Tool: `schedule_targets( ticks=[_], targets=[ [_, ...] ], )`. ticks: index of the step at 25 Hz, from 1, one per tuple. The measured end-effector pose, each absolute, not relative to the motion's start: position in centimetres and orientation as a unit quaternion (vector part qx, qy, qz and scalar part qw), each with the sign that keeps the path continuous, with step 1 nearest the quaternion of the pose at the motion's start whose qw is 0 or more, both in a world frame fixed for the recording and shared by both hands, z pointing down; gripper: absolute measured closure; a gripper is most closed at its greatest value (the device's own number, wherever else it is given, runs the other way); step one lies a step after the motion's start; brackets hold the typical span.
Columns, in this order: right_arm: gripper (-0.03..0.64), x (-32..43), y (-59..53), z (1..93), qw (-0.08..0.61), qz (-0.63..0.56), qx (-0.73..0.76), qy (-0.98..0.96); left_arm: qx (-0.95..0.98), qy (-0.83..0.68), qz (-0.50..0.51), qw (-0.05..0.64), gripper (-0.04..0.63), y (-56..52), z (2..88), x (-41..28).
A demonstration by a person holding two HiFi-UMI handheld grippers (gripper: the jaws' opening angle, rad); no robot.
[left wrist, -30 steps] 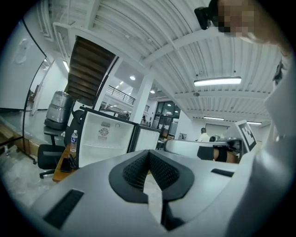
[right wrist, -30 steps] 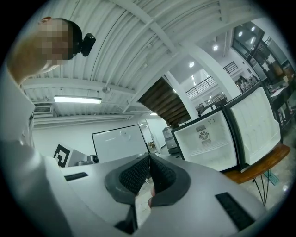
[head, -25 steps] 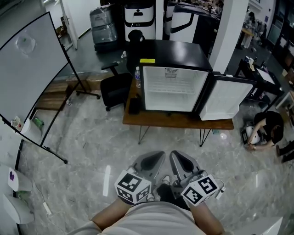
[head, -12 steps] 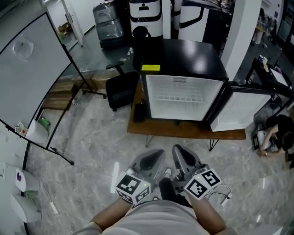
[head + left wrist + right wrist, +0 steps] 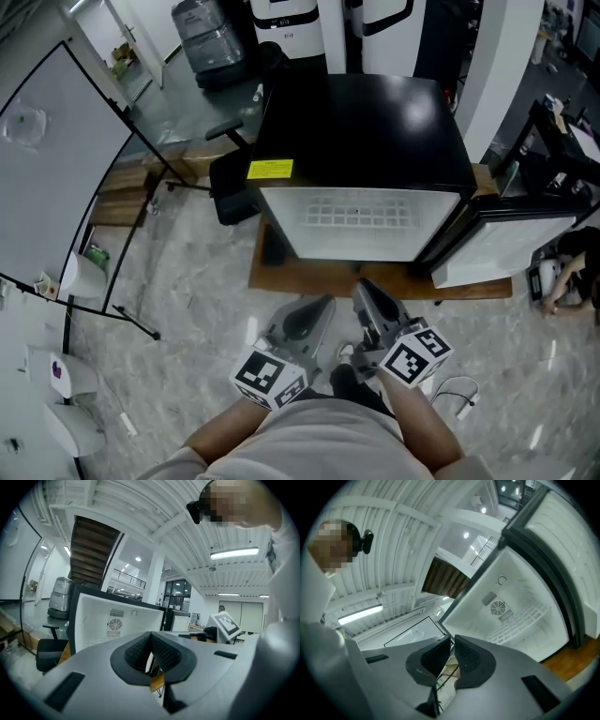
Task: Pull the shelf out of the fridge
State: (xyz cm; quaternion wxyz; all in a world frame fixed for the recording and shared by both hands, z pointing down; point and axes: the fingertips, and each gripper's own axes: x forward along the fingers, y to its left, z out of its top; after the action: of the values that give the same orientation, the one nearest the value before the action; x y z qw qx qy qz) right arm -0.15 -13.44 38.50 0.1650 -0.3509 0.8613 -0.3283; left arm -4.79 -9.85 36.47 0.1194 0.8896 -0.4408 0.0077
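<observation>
While inside the fridge (image 5: 361,122), a white wire shelf (image 5: 356,215).

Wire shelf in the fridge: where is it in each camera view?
Head view: upper centre, wire shelf inside the open fridge.
Left gripper view: not made out; fridge back wall only.
Right gripper view: wire shelf right of centre, beneath the fan vent.
Shared landmark: the fridge's white interior.

The black fridge (image 5: 361,131) stands on a wooden bench (image 5: 281,278), its door (image 5: 506,248) swung open to the right. The white wire shelf (image 5: 356,216) lies level inside the white compartment, fully pushed in.
</observation>
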Motion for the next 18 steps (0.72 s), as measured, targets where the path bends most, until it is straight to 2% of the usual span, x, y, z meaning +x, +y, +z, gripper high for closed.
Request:
schedule_targets(
  ticks=[9,15,18],
  targets=[
    [0.597,3.1,-21.3,46.2,0.266,-0.474,-0.359,0.758,0.891,-0.431,0.042,0.137,0.591,-13.9,38.5,-3.0],
    [0.592,4.0,-25.9,51.8,0.280,-0.523,-0.399,0.699,0.893,-0.422,0.049,0.148,0.592,-15.7,39.6,-3.2],
    [0.529,3.8,-27.7,54.2,0.278,-0.533,-0.406,0.688,0.894,-0.417,0.052,0.156,0.592,-16.4,40.6,-3.7]
  ],
)
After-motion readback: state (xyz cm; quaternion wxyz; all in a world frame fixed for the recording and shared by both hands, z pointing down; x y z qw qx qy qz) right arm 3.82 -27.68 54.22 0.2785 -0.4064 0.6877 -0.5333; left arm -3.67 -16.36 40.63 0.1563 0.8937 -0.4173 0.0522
